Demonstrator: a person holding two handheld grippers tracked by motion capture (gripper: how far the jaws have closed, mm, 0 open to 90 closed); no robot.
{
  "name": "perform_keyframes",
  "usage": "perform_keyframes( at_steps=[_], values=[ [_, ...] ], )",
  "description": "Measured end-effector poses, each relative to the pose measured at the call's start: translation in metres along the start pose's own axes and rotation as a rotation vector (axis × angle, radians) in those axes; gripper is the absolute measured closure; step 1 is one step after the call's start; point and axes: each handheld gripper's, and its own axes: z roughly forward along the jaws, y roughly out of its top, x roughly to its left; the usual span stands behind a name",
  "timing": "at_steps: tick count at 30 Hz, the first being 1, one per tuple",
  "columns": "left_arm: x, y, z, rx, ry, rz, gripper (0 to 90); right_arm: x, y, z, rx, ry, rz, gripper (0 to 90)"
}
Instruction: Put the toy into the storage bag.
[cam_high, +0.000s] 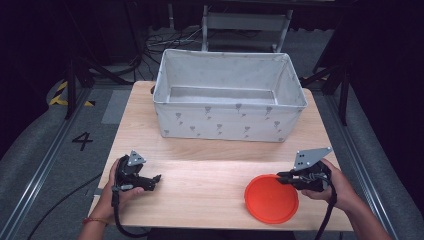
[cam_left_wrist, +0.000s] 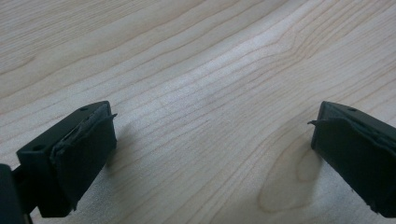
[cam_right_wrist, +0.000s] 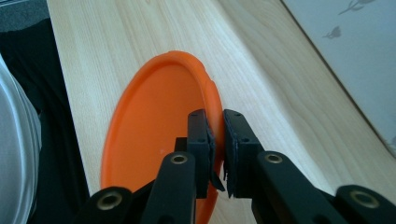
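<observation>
Right then, here is how it stands from where I watch.

Surface: a pale wooden surface with clear grain, carrying everything.

Left tool: the left tool sits low over bare wood at the near left, gripped in the person's left hand. In the left gripper view its jaws stand wide apart, with nothing but wood grain between them.

Right tool: the right tool is at the near right, held in the right hand. Its jaws are drawn narrow and pinch the rim of the orange plate, one jaw inside the rim and one outside.

Orange plate: the orange plate is round and shallow, and lies on the wood just ahead of the right tool's jaws, stretching away from them toward the left tool. It is well apart from the left tool.

Fabric bin: a pale fabric bin with small grey prints stands beyond both tools, at the far side of the wood; what I can see of its inside is bare.

Cables: a black cable trails back from the left tool toward the person.
</observation>
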Motion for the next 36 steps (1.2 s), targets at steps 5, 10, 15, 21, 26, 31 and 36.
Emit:
perform_keyframes(
  at_steps=[5, 10, 15, 21, 26, 31, 36],
  values=[
    [0.0, 0.0, 0.0, 0.0, 0.0, 0.0, 0.3, -0.002, 0.007, -0.011, 0.019, -0.024, -0.006, 82.4],
    [0.0, 0.0, 0.0, 0.0, 0.0, 0.0, 0.3, -0.006, 0.013, -0.024, 0.013, -0.072, -0.008, 82.4],
    [0.0, 0.0, 0.0, -0.001, 0.0, -0.001, 0.3, -0.011, 0.017, -0.037, -0.011, -0.096, -0.002, 82.4],
    [0.0, 0.0, 0.0, 0.0, 0.0, 0.0, 0.3, -0.017, 0.023, -0.054, -0.032, -0.133, -0.007, 82.4],
    [0.0, 0.0, 0.0, 0.0, 0.0, 0.0, 0.3, -0.022, 0.033, -0.074, -0.074, -0.185, -0.019, 82.4],
    [0.0, 0.0, 0.0, 0.0, 0.0, 0.0, 0.3, -0.021, 0.046, -0.089, -0.092, -0.202, -0.069, 82.4],
    [0.0, 0.0, 0.0, 0.0, 0.0, 0.0, 0.3, -0.023, 0.055, -0.096, -0.084, -0.212, -0.086, 82.4]
  ],
)
